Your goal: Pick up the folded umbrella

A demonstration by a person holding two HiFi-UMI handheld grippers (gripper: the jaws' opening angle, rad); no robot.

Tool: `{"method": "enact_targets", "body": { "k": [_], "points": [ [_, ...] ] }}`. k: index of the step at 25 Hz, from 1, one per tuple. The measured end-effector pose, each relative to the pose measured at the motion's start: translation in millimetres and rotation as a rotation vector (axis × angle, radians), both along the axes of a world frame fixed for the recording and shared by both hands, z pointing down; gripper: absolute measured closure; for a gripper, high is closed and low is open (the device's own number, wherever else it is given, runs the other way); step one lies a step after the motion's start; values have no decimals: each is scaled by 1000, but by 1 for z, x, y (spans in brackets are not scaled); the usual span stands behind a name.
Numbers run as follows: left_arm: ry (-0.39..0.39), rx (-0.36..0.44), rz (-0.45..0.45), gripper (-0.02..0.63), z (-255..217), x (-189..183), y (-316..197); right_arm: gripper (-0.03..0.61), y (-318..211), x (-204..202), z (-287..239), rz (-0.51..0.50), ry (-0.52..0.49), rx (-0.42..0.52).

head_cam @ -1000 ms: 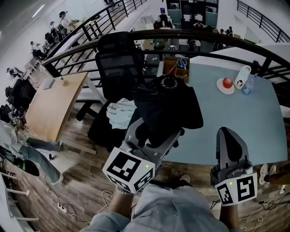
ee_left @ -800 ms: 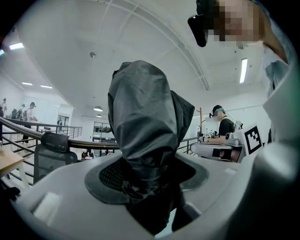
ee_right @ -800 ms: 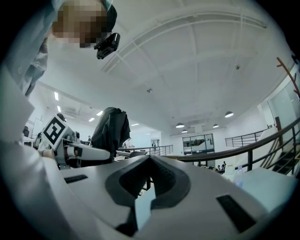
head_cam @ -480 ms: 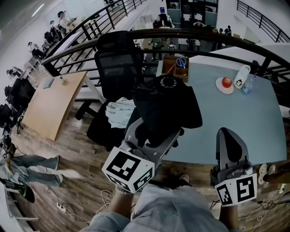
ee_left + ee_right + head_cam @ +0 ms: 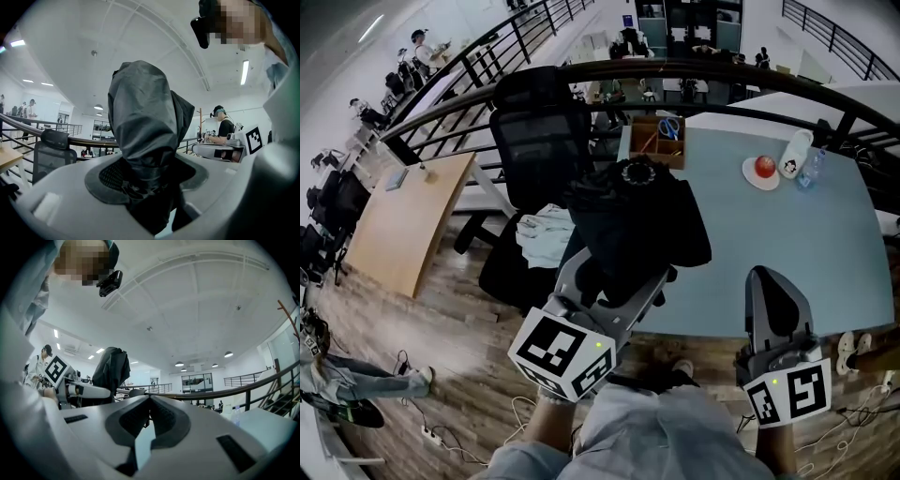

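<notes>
Centre of frame: I am holding the folded umbrella (image 5: 637, 211) clamped upright in the left claw (image 5: 614, 277), raised off the surface (image 5: 797, 244). Lower right: the right claw (image 5: 776, 281) is idling, jaws together, empty. I am judging the pick-up done.

Bright, even indoor light from strip lamps (image 5: 244, 71) and round fixtures (image 5: 228, 354); the white ceiling (image 5: 187, 301) is nearly washed out. Heavy fisheye bend everywhere: the railing (image 5: 675, 70) bows, and a black vignette rings the left gripper view and right gripper view. Head view darker at lower left over the floor (image 5: 441, 375). Against the glare the umbrella (image 5: 140, 122) reads dark, faint sheen on folds. Close to the lens, the right tool (image 5: 150, 398) looks soft.
</notes>
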State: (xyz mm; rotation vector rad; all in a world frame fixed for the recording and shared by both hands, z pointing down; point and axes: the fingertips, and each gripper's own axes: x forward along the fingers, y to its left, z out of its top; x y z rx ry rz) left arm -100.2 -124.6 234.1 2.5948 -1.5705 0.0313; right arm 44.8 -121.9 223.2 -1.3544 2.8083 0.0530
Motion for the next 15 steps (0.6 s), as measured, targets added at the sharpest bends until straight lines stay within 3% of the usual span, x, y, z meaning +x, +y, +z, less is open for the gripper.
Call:
{"method": "enact_targets", "body": {
  "k": [15],
  "points": [
    [23,-10,-11,342,3,-15,2,580,-2,-10,2,-10,2,-10]
  ]
}}
